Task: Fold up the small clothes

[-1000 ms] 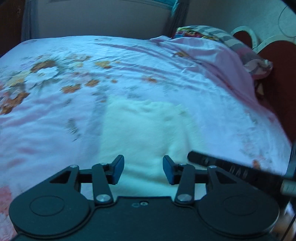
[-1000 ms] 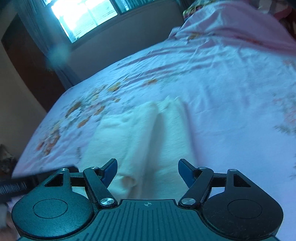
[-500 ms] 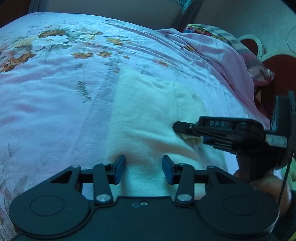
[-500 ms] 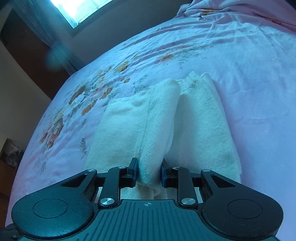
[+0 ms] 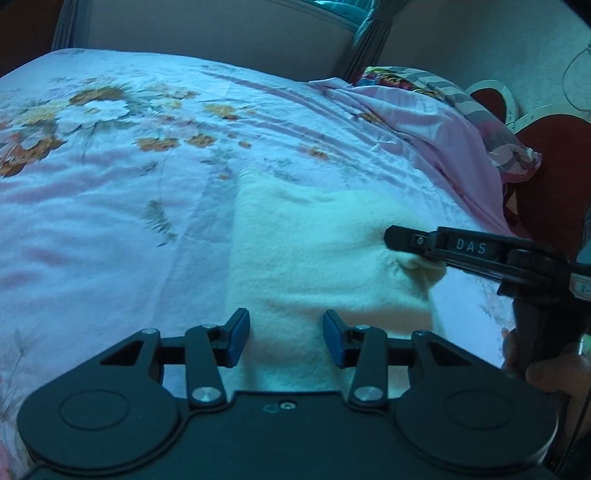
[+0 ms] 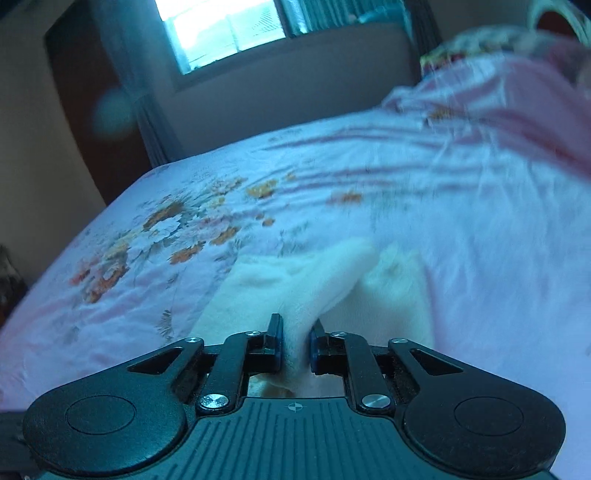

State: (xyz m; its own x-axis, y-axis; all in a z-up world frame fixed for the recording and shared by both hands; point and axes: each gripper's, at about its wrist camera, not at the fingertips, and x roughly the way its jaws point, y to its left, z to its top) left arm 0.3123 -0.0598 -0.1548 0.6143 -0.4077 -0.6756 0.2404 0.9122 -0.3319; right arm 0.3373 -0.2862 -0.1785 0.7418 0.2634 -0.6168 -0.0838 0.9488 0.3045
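A cream cloth lies on the floral bed sheet. My left gripper hovers over the cloth's near edge, its jaws partly open and the blue pads clear of the fabric. From the right my right gripper reaches in over the cloth's right side. In the right wrist view its jaws are closing, and the pads pinch a raised fold of the cream cloth between them. The fold stands up as a ridge while the rest of the cloth lies flat.
A pink blanket and striped pillow are heaped at the bed's far right, in front of a red headboard. A person's hand holds the right gripper's handle. A window and a curtain stand beyond the bed.
My right gripper went from wide open to shut on a fold of the cloth and has pulled it up. The left gripper kept its opening and shifted slightly over the cloth's near edge.
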